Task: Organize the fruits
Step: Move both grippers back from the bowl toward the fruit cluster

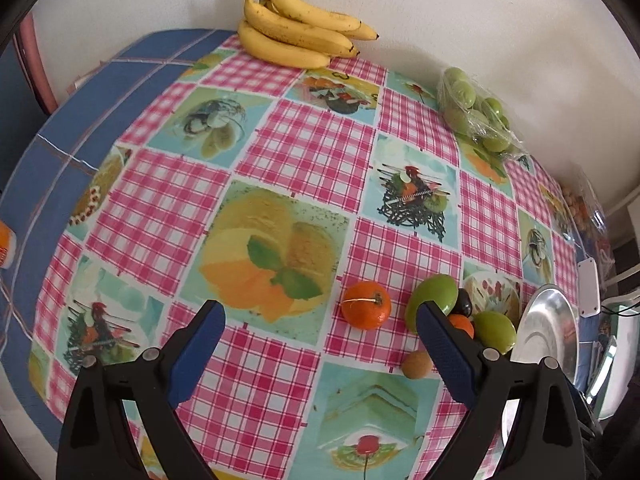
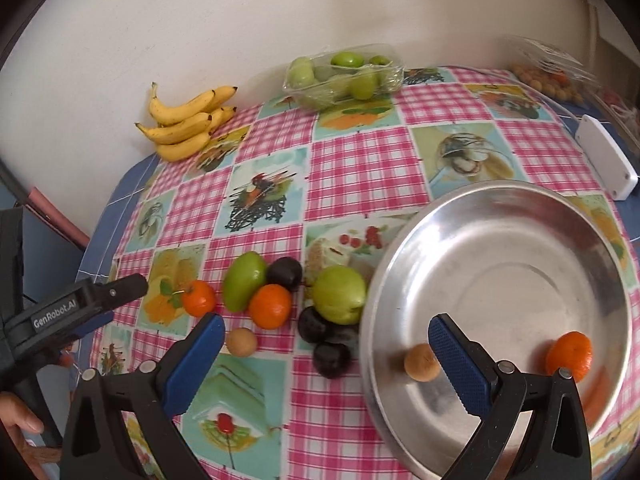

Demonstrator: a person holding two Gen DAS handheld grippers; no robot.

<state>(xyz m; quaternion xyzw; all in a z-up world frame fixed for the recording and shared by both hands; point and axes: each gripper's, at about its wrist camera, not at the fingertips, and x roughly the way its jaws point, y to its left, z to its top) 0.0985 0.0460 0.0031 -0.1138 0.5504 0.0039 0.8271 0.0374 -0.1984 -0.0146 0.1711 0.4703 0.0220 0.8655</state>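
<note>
A steel plate [image 2: 560,216] sits at the right and holds a tangerine [image 2: 570,354] and a small brown fruit [image 2: 420,362]. Left of it on the cloth lie two tangerines [image 2: 270,306] [image 2: 199,298], two green fruits [image 2: 339,294] [image 2: 244,286], three dark plums [image 2: 316,326] and another small brown fruit [image 2: 241,342]. My right gripper [image 2: 326,340] is open and empty above the plate's left rim. My left gripper [image 1: 320,332] is open and empty; a tangerine [image 1: 366,305] lies just ahead between its fingers. The left gripper also shows at the left of the right wrist view [image 2: 92,300].
A bunch of bananas [image 2: 186,124] lies by the wall at the back left. A clear tray of green fruits [image 2: 344,76] stands at the back. A bag of small orange fruits [image 2: 548,76] and a white box [image 2: 606,160] are at the far right.
</note>
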